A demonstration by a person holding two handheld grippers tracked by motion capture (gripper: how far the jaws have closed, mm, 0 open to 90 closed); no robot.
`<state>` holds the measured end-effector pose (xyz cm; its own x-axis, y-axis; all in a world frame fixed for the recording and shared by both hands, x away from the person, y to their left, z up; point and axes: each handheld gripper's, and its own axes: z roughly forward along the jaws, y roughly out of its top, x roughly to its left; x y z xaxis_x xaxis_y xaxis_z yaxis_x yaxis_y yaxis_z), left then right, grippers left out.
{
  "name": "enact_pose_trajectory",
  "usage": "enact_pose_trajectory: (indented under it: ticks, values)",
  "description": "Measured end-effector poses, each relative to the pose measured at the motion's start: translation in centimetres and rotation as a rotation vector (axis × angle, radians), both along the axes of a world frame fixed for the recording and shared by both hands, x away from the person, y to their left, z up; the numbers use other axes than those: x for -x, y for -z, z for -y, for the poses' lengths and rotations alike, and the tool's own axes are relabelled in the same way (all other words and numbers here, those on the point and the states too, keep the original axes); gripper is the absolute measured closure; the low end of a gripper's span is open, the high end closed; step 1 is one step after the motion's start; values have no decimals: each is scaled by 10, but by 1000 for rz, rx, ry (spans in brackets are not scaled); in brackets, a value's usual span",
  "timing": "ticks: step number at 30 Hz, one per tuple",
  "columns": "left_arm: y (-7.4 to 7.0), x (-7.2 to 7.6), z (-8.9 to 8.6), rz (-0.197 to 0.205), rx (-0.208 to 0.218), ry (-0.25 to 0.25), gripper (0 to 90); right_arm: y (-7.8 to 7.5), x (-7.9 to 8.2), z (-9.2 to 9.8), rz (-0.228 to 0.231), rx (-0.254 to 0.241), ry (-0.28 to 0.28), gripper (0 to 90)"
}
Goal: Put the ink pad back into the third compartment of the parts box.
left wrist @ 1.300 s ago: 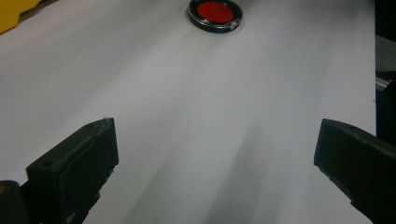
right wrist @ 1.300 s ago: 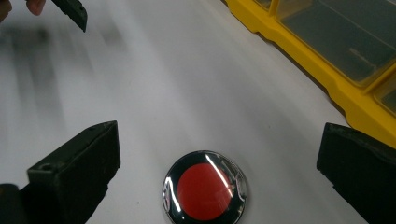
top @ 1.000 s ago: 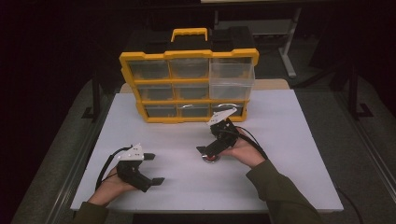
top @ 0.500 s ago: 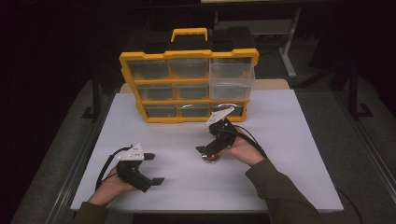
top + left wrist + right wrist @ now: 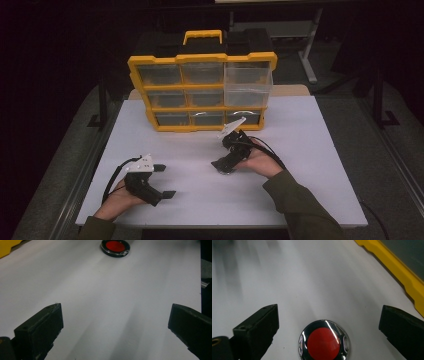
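Standing at table's [image 5: 310,165] far edge: yellow drawer organizer [image 5: 202,92], clear drawers, contents too dim to tell. Right gripper [image 5: 223,165] hovering mid-table, jaws spread wide, straddling round chrome-rimmed red disc [image 5: 323,342] lying flat on white top, not touching it. Left gripper [image 5: 164,181] resting near front-left edge, jaws gaping, holding nothing.

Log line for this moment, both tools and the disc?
left tool: open, idle on table | right tool: open, straddling red disc, not gripping | yellow organizer: behind
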<state>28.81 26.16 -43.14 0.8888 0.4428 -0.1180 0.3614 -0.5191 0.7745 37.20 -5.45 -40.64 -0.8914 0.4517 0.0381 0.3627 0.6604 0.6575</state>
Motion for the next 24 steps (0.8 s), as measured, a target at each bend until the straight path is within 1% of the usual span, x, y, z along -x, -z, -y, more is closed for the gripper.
enact_pose_trajectory:
  ticks: [1,3,5,8,9,14,15,19,21,24]
  values:
    - [0,0,0,0,-1,0,0,1,0,0,3,6,-5,21]
    - [0,0,0,1,2,1,0,2,0,0,-10,21,-1,22]
    - [0,0,0,1,3,1,0,4,-1,-1,-12,37,-5,23]
    - [0,0,0,1,2,1,0,5,-1,-1,-20,42,-2,24]
    - [0,0,0,1,2,1,0,7,-1,-1,-22,53,-14,36]
    - [0,0,0,1,2,3,0,10,-1,-2,-35,76,-21,39]
    - [0,1,0,0,3,2,0,12,-1,-3,-43,89,-25,44]
    - [0,1,0,1,3,3,0,15,-1,-4,-59,113,-31,55]
    - [0,1,0,1,2,3,0,16,-1,-4,-58,122,-39,60]
    - [0,1,0,2,3,3,0,19,-1,-5,-71,136,-34,70]
